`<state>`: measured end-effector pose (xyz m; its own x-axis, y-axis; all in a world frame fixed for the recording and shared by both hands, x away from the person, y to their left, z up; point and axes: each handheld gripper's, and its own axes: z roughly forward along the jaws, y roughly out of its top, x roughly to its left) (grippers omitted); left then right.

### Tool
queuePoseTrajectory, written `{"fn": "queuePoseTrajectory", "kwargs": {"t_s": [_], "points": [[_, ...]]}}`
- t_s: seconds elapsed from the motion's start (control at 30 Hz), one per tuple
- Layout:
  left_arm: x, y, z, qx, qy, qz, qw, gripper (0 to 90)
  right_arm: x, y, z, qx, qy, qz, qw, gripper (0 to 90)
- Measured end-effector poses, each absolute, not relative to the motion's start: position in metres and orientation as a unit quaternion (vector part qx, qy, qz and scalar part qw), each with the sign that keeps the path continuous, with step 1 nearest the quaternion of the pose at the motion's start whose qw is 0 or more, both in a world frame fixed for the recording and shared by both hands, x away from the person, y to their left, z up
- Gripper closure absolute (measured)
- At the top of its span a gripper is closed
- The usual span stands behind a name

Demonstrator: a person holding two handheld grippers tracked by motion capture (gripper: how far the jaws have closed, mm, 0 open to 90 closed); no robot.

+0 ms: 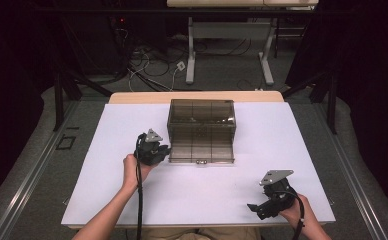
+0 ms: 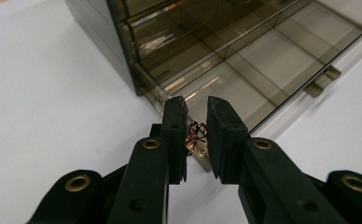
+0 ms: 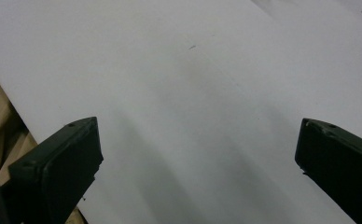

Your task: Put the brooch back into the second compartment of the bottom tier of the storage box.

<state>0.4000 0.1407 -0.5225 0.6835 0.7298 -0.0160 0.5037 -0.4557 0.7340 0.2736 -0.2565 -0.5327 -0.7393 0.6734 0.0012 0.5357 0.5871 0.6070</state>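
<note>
A smoky see-through drawer box (image 1: 202, 131) stands at the middle back of the white table (image 1: 192, 195). Its bottom drawer (image 2: 258, 65) is pulled out toward me, showing divided compartments and a small handle (image 2: 322, 80). My left gripper (image 1: 164, 150) is at the drawer's front left corner, and in the left gripper view the left gripper (image 2: 197, 105) is shut on a small tangle of copper wire (image 2: 195, 140). My right gripper (image 1: 254, 209) rests low at the front right of the table. In the right gripper view the right gripper (image 3: 198, 140) is open, with bare white surface between its jaws.
The table's front edge (image 3: 11, 116) runs close by the right gripper. Beyond the table's far edge are a desk frame (image 1: 229, 50) and loose cables (image 1: 152, 70) on the floor. Dark curtains hang on both sides.
</note>
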Motion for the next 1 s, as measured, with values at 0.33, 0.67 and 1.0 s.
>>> {"fn": "queuePoseTrajectory", "kwargs": {"t_s": [0.33,0.67,1.0], "points": [[0.401,0.124,-0.518,0.842,0.352,0.153,0.38,77.5,0.273,-0.257,-0.532,0.339,0.885,0.296,0.115,0.1],[0.405,0.107,-0.517,0.845,0.34,0.145,0.385,77.5,0.273,-0.257,-0.533,0.339,0.884,0.299,0.117,0.1],[0.407,0.09,-0.519,0.85,0.33,0.138,0.387,77.5,0.273,-0.256,-0.532,0.34,0.886,0.297,0.108,0.1]]}}
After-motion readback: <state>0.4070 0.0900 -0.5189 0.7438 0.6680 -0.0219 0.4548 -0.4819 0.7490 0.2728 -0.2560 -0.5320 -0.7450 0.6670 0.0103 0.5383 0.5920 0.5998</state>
